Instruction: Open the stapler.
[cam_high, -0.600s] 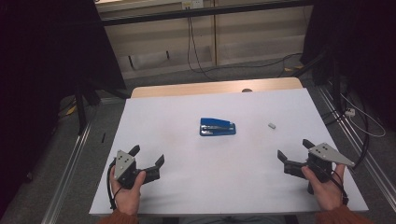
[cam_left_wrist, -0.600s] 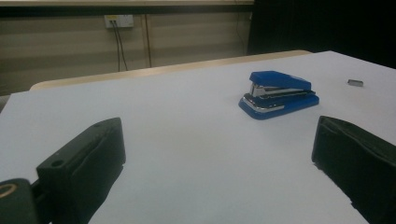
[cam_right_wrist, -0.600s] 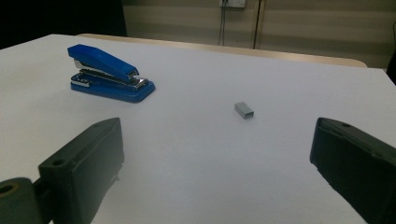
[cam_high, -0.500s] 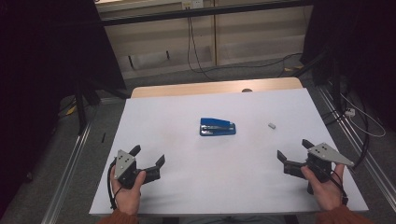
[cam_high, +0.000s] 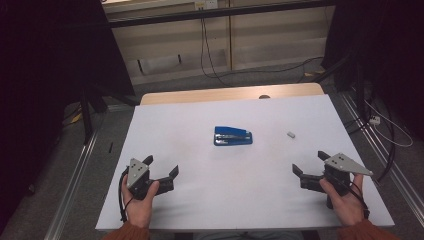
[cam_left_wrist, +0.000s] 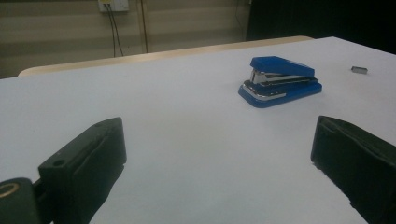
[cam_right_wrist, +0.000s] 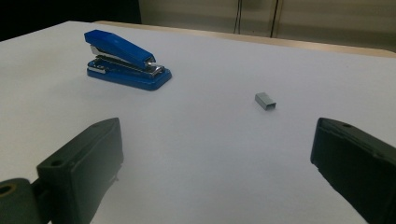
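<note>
Black left gripper (cam_high: 161, 169), right gripper (cam_high: 311, 166) rest low — jaws wide.

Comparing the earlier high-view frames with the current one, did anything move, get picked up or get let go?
Nothing visibly changed. The left gripper and right gripper sit open and empty near the table's near edge, and the blue stapler and the strip of staples lie where they were.
</note>
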